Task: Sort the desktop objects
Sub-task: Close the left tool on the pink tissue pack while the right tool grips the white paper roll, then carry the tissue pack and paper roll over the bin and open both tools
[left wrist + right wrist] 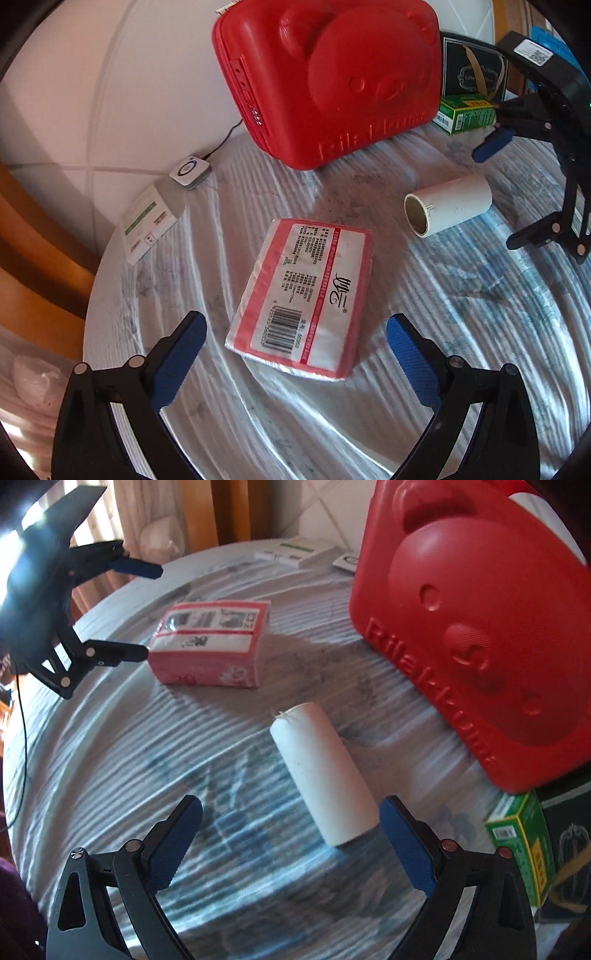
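We see a red case (325, 81) standing at the table's (258, 406) back, green box (466, 113) beside it. The tissue pack (306, 295) lies lengthwise between our spread left tongs (295, 354); the white roll (325, 775) lies flat, its near end inside the spread right tongs (291, 838)

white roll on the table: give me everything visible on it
The white roll is a short cylinder wrapped in white paper-like material around a brownish cardboard core, whose open hollow end shows in the left wrist view. One edge looks slightly frayed. It lies on its side on the striped tablecloth, between the red case and the pink tissue pack, touching neither. The right gripper is open just short of it; nothing grips it.
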Demonstrator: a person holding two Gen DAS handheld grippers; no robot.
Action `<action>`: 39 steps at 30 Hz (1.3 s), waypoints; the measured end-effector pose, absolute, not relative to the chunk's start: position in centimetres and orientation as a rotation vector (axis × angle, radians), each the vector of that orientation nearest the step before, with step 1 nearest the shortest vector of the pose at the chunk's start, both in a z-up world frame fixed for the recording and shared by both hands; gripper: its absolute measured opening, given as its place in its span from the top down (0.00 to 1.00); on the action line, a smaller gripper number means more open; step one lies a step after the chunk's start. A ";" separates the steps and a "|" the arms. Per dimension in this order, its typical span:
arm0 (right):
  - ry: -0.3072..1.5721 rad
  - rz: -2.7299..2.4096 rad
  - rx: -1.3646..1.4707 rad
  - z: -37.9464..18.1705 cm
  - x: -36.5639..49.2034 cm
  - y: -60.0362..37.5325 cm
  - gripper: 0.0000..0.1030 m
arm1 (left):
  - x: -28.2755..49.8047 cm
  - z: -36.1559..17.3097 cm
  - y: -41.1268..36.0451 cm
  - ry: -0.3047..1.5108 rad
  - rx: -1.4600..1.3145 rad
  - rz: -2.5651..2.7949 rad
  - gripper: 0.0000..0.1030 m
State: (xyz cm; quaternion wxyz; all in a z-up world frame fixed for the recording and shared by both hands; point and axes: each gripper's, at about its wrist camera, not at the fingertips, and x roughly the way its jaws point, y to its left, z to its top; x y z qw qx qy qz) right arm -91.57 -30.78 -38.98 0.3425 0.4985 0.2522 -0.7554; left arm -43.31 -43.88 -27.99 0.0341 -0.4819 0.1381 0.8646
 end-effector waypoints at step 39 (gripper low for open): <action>-0.236 -2.588 1.079 -23.3 -69.2 -17.2 0.50 | -32.4 -17.3 -25.5 0.216 -0.932 2.538 0.22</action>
